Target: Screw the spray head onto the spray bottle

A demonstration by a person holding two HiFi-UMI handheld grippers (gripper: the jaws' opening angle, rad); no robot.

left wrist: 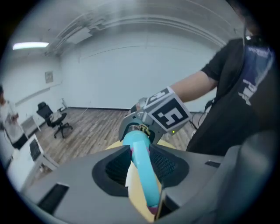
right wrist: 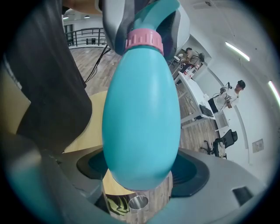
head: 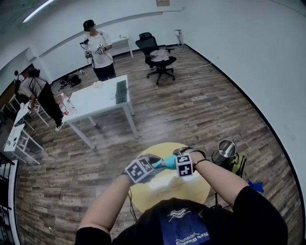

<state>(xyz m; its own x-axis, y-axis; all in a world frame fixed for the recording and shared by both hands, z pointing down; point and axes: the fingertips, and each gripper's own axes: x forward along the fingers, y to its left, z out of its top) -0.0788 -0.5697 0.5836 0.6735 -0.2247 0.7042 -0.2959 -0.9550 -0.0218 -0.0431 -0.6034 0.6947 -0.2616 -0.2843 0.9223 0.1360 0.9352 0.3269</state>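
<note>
The teal egg-shaped spray bottle (right wrist: 140, 109) fills the right gripper view, and my right gripper (right wrist: 140, 168) is shut on its wide lower body. A pink collar (right wrist: 144, 41) rings its neck, with the teal spray head (right wrist: 155, 13) on top. In the left gripper view my left gripper (left wrist: 140, 164) is shut on the spray head (left wrist: 142, 166), both pads against its sides. Beyond it is the right gripper's marker cube (left wrist: 168, 111). The head view shows both grippers meeting over the round yellow table (head: 191, 191), left gripper (head: 153, 165) and right gripper (head: 174, 160) at the teal bottle (head: 165, 162).
A metal cup (head: 224, 152) and a green-black bag (head: 237, 165) stand on the wooden floor right of the yellow table. Farther back are a white table (head: 100, 98) with bottles, a black office chair (head: 158, 57) and two persons (head: 98, 48).
</note>
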